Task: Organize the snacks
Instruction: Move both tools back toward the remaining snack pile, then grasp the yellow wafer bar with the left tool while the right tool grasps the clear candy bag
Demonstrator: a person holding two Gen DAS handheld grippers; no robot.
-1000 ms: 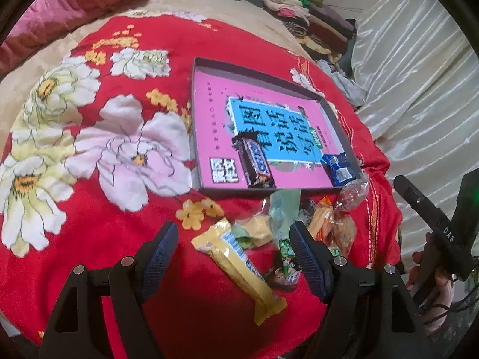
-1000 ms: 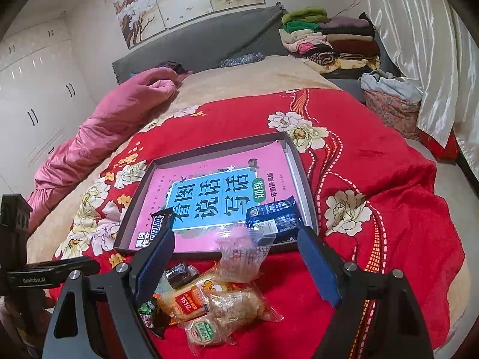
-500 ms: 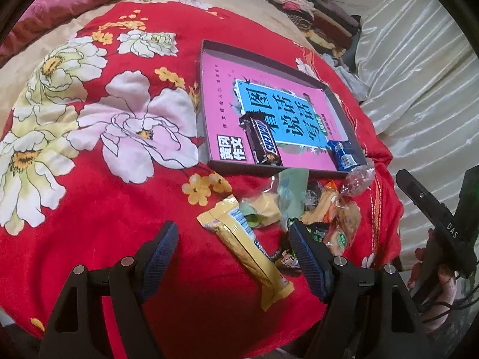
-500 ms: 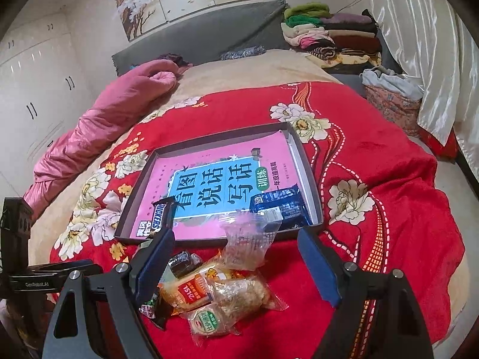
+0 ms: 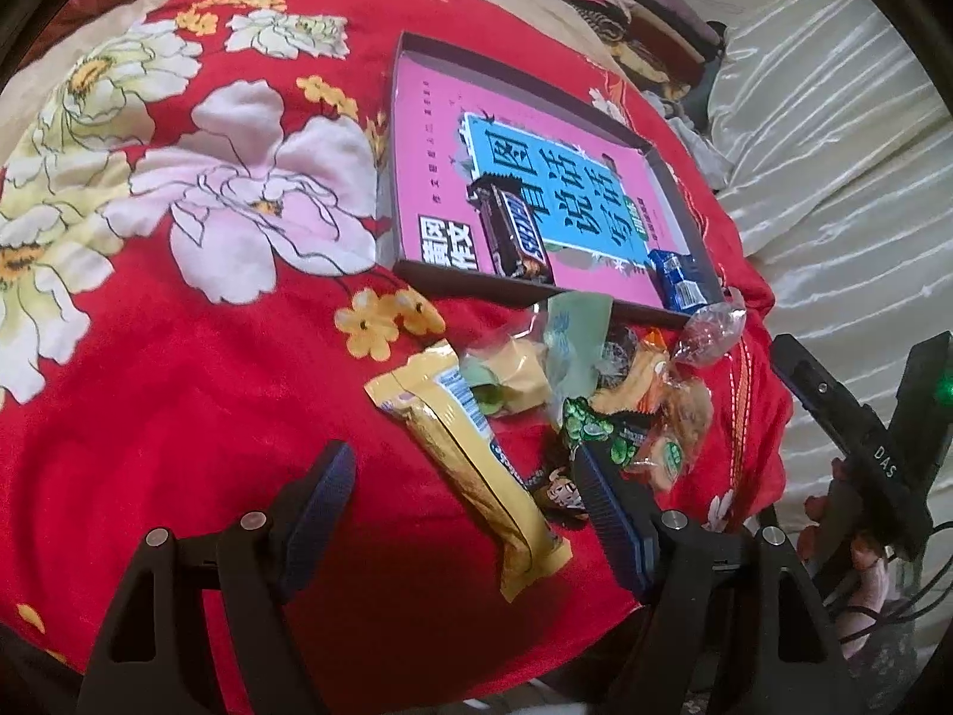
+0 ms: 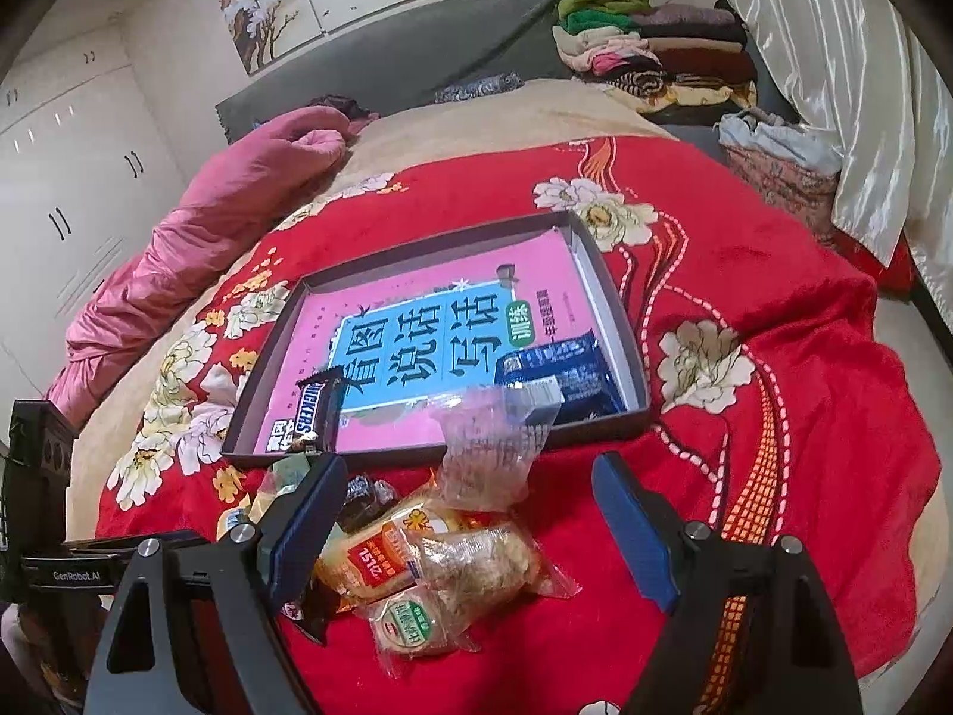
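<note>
Shallow dark cardboard tray (image 6: 619, 310) on red floral bedspread (image 5: 178, 357): brown Snickers bar (image 5: 515, 232), blue wrapped biscuit pack (image 6: 557, 372) inside; loose heap of wrapped snacks (image 6: 452, 542) outside, unsorted; left tool (image 5: 470, 512), right tool (image 6: 470, 524) both spread, empty.

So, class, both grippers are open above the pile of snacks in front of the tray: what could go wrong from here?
1. The long yellow wrapper overlaps the small dark packet, so the left gripper may drag both.
2. The clear crinkly bags lie on each other; the right gripper could pinch two or lose its hold.
3. The tray rests on a soft blanket and could tip.
</note>
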